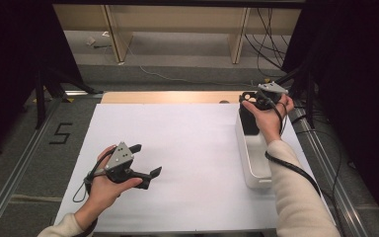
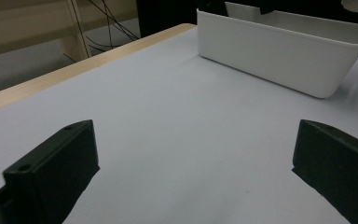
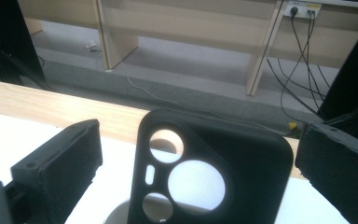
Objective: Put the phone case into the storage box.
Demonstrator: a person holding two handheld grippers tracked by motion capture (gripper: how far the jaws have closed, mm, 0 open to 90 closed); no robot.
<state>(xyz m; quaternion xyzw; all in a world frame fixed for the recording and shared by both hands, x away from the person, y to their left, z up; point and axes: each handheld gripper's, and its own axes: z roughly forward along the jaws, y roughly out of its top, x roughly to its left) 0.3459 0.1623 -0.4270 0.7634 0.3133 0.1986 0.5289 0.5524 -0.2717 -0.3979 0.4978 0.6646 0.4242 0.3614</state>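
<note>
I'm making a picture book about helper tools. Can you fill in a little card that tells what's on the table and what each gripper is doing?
table: white sheet over a wooden top
bin: long white bin at the right side of the sheet
phone case: black phone case with round camera holes, standing upright at the far end of the bin
left gripper: left gripper held over the bare sheet, jaws wide apart, holding nothing
right gripper: right gripper at the phone case, jaws on either side of it with gaps showing
</note>
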